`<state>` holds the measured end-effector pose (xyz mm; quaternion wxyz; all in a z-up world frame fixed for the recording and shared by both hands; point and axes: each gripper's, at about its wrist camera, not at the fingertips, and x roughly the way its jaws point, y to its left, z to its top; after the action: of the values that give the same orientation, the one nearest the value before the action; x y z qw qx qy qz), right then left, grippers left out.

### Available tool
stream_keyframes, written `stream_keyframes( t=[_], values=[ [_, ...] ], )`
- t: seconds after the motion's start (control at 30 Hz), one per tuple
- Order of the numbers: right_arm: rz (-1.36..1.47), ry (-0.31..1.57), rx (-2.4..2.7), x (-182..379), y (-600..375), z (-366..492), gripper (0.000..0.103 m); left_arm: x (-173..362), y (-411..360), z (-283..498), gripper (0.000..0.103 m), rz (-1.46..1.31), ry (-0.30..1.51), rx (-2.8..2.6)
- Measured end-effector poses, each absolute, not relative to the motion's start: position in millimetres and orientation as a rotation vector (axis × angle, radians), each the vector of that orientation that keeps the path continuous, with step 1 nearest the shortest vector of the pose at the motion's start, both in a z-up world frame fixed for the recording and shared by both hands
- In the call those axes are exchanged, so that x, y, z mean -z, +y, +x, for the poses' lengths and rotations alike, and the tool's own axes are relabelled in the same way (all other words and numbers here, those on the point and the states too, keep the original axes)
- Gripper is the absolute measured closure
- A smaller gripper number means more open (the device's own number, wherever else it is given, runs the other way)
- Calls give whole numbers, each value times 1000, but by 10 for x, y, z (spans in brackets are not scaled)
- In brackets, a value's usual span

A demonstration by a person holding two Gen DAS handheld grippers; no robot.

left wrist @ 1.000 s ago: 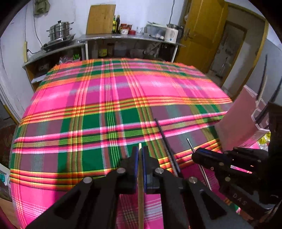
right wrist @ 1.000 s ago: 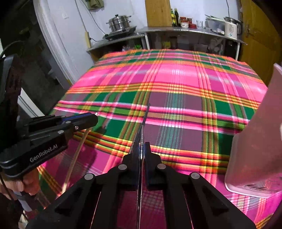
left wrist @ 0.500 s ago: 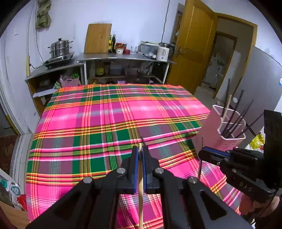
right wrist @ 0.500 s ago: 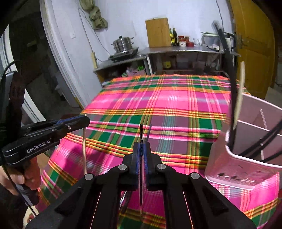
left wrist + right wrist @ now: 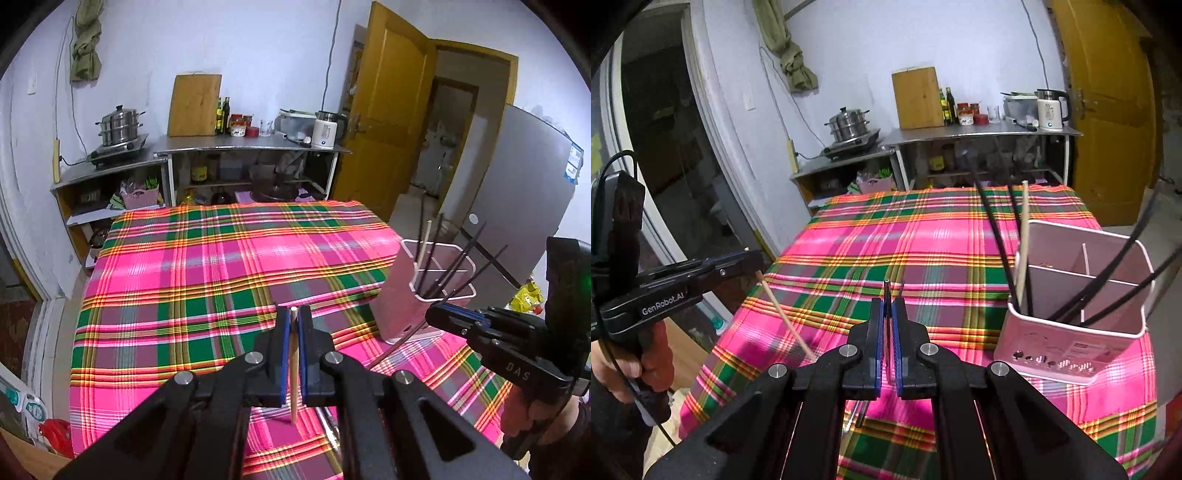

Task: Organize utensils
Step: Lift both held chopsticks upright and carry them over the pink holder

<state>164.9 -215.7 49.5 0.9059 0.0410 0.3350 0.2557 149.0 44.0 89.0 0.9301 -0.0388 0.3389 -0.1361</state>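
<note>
Holder [image 5: 1071,332] label unreadable; dark chopstick's [image 5: 886,291] lower length hidden.

Pink, green and yellow plaid tablecloth [image 5: 207,273] ahead of the black, blue-padded left gripper [image 5: 294,325]; pale pink holder [image 5: 1075,325] to its right.

Bare desk [image 5: 923,236] filled the frame's middle, while the pink holder [image 5: 1071,332], bristling with chopsticks [image 5: 993,236], blocked the right.

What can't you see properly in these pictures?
- Left wrist view: the lower end of the dark chopstick held by the right gripper is hidden behind the left gripper.
- Right wrist view: the bottom of the pink utensil holder is hidden by its wall.
- Right wrist view: the holder's label print is too small to read.
</note>
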Motion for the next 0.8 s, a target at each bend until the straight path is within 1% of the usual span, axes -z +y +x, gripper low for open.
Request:
stream_keyframes(
  t=[0.33, 0.6, 0.8],
  values=[
    [103, 652, -498, -665, -2387, 1493, 99, -1121, 191, 1413, 98, -74, 662, 356],
    [124, 634, -438, -741, -2689, 1422, 99, -1115, -249, 1481, 98, -76, 697, 451],
    [147, 600, -382, -878, -2975, 1415, 99, -1247, -581, 1593, 98, -86, 693, 527]
  ],
)
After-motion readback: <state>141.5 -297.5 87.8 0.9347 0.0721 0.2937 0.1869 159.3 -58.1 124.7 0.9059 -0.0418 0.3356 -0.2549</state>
